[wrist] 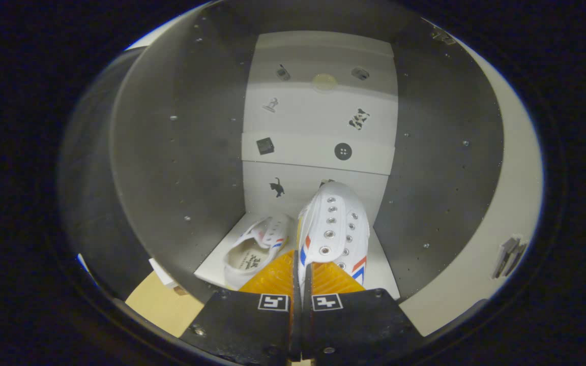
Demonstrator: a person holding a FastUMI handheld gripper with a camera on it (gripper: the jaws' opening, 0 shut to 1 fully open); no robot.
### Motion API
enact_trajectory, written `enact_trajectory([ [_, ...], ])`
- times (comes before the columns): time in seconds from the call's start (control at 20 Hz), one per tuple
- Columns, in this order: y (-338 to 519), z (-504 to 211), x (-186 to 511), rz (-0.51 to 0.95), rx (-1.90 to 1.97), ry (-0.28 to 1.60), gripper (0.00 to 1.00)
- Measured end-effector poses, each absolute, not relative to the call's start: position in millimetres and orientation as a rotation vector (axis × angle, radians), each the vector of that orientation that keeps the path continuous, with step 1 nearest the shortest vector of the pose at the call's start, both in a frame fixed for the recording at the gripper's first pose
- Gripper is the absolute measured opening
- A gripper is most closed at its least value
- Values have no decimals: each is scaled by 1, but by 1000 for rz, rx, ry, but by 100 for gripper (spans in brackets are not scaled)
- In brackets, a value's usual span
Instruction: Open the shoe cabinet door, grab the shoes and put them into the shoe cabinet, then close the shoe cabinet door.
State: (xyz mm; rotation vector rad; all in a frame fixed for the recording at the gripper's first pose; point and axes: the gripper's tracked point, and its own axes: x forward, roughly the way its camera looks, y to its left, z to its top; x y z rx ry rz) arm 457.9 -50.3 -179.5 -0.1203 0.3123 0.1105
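I look into the open shoe cabinet (186, 168), its grey side walls to either side and a white back wall with small stickers. My gripper (301, 274) is shut on a white sneaker (336, 223) with red and blue stripes, pinching its side wall near the heel; the shoe points toward the back wall and hangs above the white cabinet floor (384, 274). A second matching white sneaker (255, 249) lies on the floor just left of the fingers, its opening facing me.
The cabinet's white front edge (506, 203) curves along the right, with a hinge (510, 255) on it. A strip of light wooden floor (163, 302) shows below the cabinet on the left.
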Motion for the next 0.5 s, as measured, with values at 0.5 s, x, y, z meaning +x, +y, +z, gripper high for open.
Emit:
enact_trajectory([
  [0.5, -47, -242, 544, 128, -113, 433, 4],
])
